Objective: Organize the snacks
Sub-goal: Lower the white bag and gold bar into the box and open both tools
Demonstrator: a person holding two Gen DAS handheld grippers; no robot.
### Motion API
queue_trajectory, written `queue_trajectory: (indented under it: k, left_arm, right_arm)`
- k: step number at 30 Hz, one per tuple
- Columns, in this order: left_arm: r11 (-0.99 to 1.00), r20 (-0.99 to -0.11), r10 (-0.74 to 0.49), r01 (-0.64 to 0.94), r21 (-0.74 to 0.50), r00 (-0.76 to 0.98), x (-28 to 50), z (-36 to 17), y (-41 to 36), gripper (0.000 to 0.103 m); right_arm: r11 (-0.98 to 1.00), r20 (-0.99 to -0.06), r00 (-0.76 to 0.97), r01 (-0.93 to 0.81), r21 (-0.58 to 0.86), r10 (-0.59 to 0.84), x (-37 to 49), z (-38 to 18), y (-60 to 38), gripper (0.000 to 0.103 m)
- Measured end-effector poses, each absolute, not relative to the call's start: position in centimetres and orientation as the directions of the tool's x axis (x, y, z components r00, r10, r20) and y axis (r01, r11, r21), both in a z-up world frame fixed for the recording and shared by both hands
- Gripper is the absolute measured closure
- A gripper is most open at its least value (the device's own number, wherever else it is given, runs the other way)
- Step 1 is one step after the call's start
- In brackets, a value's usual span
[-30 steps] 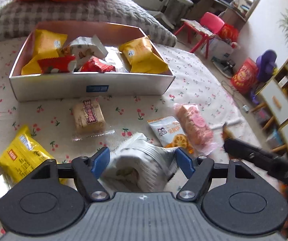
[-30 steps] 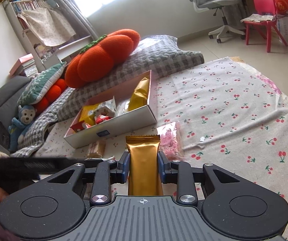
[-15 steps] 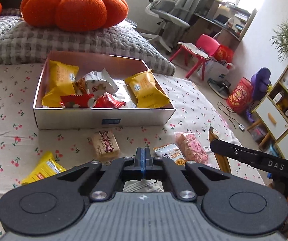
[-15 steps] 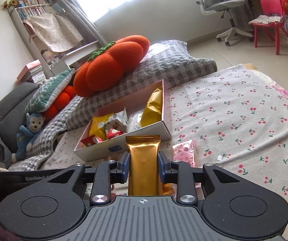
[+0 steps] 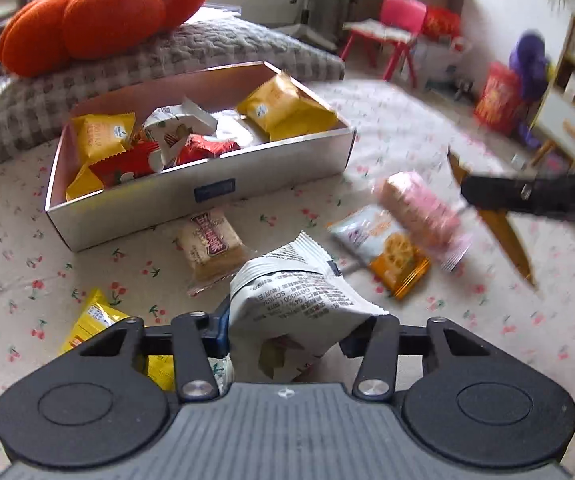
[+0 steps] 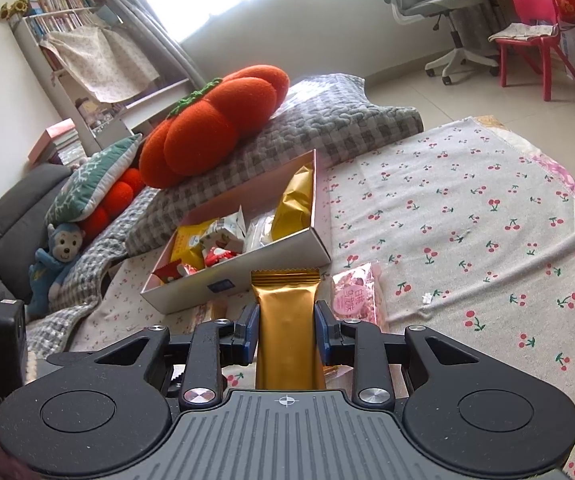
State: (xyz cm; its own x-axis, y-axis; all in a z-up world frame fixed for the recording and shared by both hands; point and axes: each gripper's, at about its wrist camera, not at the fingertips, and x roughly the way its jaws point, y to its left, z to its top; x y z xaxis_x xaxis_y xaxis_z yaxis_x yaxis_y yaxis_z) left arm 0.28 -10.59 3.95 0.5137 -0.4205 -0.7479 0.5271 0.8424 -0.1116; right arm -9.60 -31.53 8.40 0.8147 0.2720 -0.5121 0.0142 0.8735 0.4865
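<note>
Left gripper (image 5: 285, 334) now clamped on white printed snack packet (image 5: 295, 300), jaws empty and shut half a second ago. Right gripper (image 6: 285, 328) still pinching gold wrapper bar (image 6: 286, 320). Snack box (image 5: 207, 196) ahead-left; both ready for dropping in.

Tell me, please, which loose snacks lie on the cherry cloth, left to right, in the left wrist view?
Yellow packet → beige biscuit pack → white-and-orange cracker packet → pink wafer pack.
</note>
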Motion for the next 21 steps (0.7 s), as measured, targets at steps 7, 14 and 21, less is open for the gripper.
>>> queue_trajectory:
  k: [7, 14, 21]
  left_arm:
    - [0.862, -0.648, -0.452, 0.488, -0.139, 0.613, 0.1, 7.9, -7.7, 0.062]
    - [0.885, -0.621, -0.424, 0.447, -0.129, 0.659, 5.3, 10.1, -8.3, 0.062]
    - [0.897, -0.681, -0.370, 0.435, -0.084, 0.631, 10.6, 7.3, -11.1, 0.061]
  right_arm:
    - [0.874, -0.504, 0.814, -0.009, 0.486, 0.288, -8.6, 8.7, -31.1, 0.076]
    - [0.871, -0.486, 0.807, -0.067, 0.486, 0.334, -3.5, 10.4, -29.3, 0.076]
    - [0.854, -0.541, 0.764, -0.023, 0.521, 0.351, 5.8, 10.2, -27.6, 0.075]
